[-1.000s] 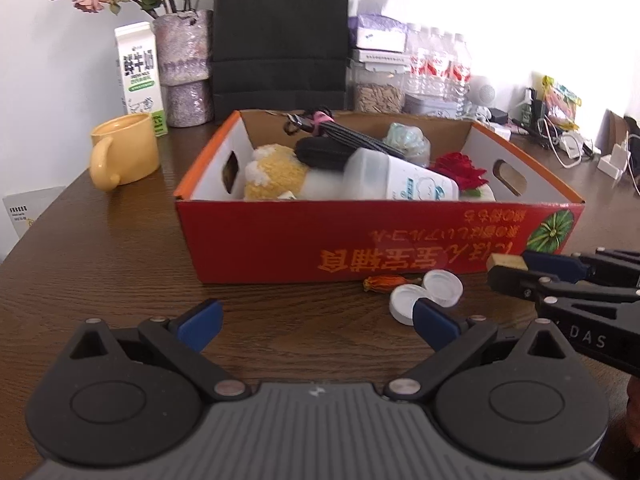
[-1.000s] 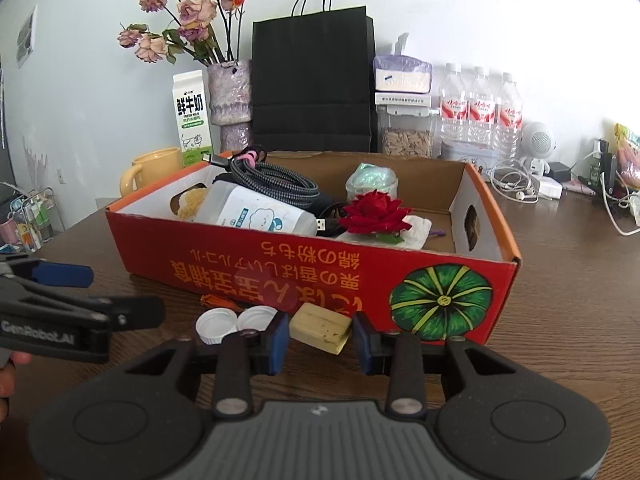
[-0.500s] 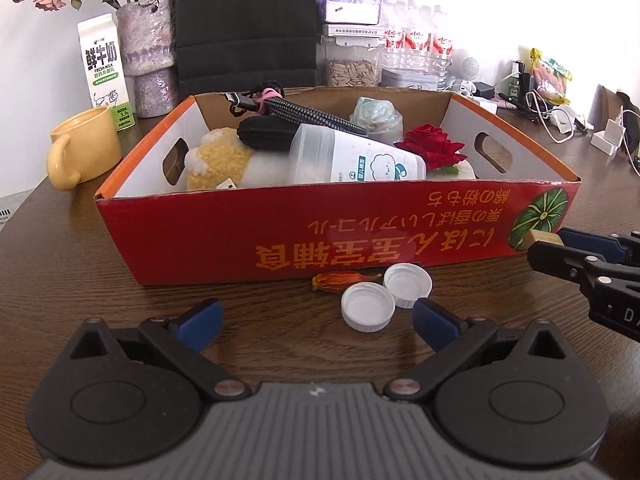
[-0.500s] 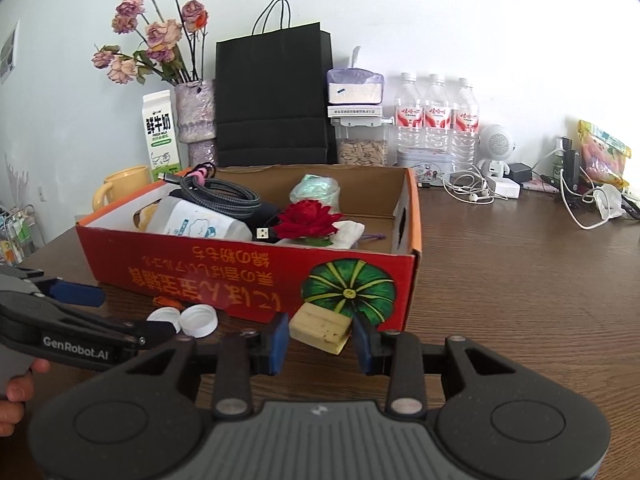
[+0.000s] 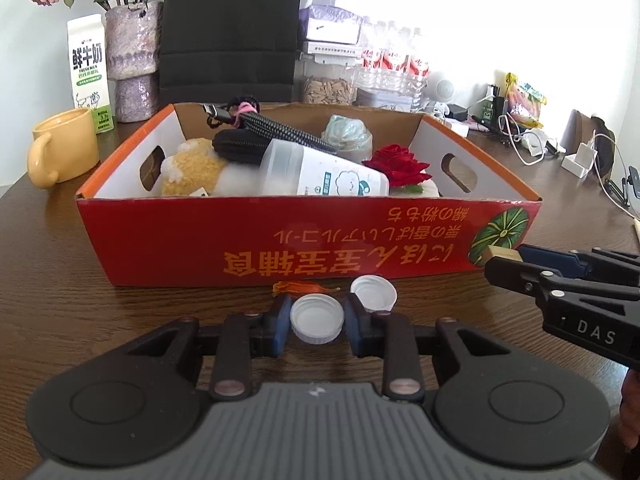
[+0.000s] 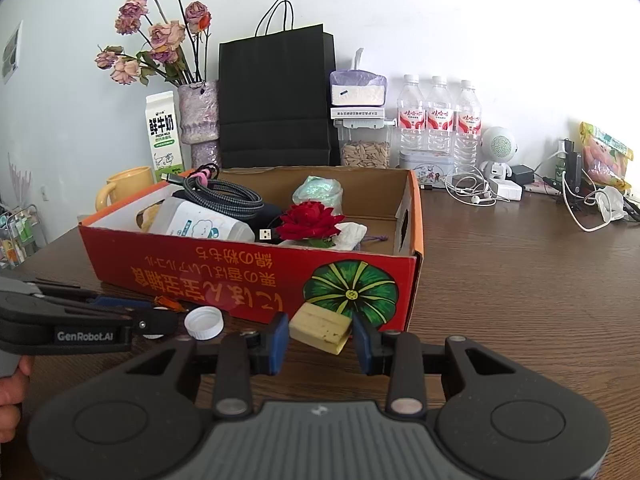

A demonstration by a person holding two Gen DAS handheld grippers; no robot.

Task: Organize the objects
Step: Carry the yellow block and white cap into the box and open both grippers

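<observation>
Left gripper (image 5: 317, 325) is closing around a light, rigid, slippery bottle cap (image 5: 317, 323) at 6 o'clock from the box (image 5: 280, 240); grab its rim. Right gripper (image 6: 320, 339) pinches a tan block (image 6: 320, 328).

The red box (image 5: 304, 240) front wall hides the bottoms of the things inside it. The yellow plush toy (image 5: 192, 170) is half hidden under the white bottle (image 5: 320, 178). Far-off cables (image 6: 476, 192) are too small to tell apart.
</observation>
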